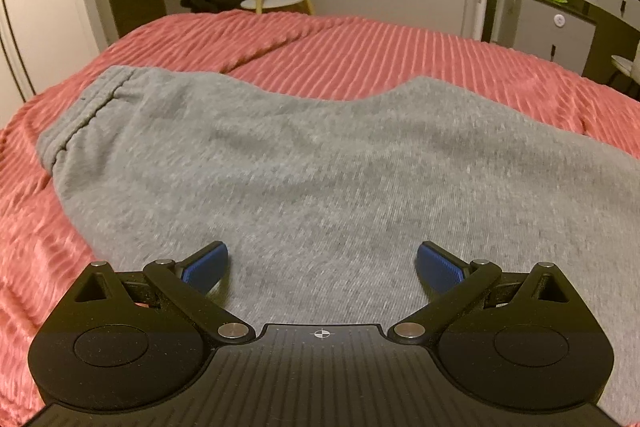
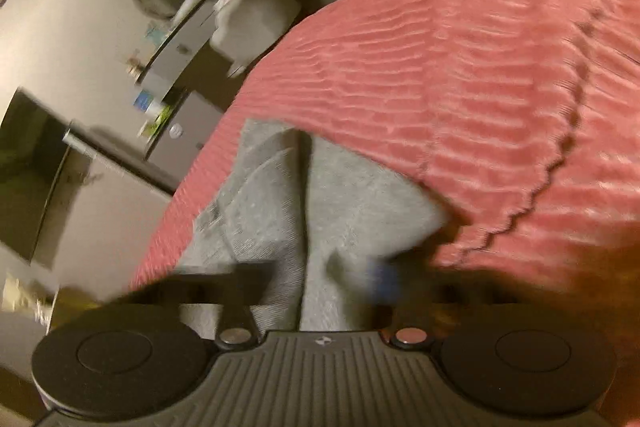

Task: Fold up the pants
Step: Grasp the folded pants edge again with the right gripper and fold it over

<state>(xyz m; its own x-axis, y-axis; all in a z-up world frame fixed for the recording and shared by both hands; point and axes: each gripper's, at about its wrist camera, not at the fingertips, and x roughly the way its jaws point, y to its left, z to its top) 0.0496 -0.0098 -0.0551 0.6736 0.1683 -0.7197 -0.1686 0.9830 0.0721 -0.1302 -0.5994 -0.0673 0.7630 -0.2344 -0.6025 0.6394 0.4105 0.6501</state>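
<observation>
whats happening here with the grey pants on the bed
A person with a handheld gripper in each hand is folding grey sweatpants laid out on a bed with a ribbed pink blanket. The left gripper hovers low over the fabric with its jaws wide open, holding nothing. The right gripper is at the leg end of the pants; its view is blurred, but its fingers look closed on a bunched ridge of the cloth. The pants lie mostly flat, waistband at the far left.
</observation>
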